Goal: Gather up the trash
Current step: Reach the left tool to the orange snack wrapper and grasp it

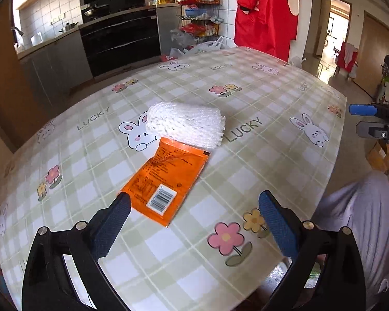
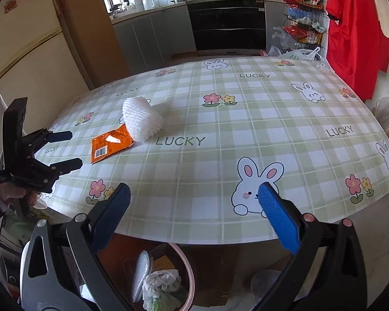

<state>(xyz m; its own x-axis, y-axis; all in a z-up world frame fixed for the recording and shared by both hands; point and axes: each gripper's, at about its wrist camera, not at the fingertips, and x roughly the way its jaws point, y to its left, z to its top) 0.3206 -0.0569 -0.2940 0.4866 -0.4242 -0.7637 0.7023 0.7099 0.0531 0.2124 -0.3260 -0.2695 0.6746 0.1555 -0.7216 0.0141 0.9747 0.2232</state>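
An orange snack wrapper (image 1: 166,181) with a barcode lies flat on the checked tablecloth (image 1: 259,155). A white foam net sleeve (image 1: 186,124) rests on the wrapper's far end. My left gripper (image 1: 194,202) is open and empty, its fingers just short of the wrapper's near edge. My right gripper (image 2: 194,194) is open and empty over the table's front edge, well right of the trash. In the right wrist view I see the wrapper (image 2: 111,143), the foam sleeve (image 2: 141,120) and the left gripper (image 2: 70,150) at the far left. The right gripper (image 1: 355,119) shows at the left view's right edge.
A trash bin (image 2: 189,267) with a plastic bag and scraps stands under the table's front edge. Kitchen counters, an oven (image 2: 227,23) and a wire rack (image 2: 303,23) lie beyond the table. A red garment (image 2: 355,33) hangs at the right. A fridge (image 2: 26,59) stands left.
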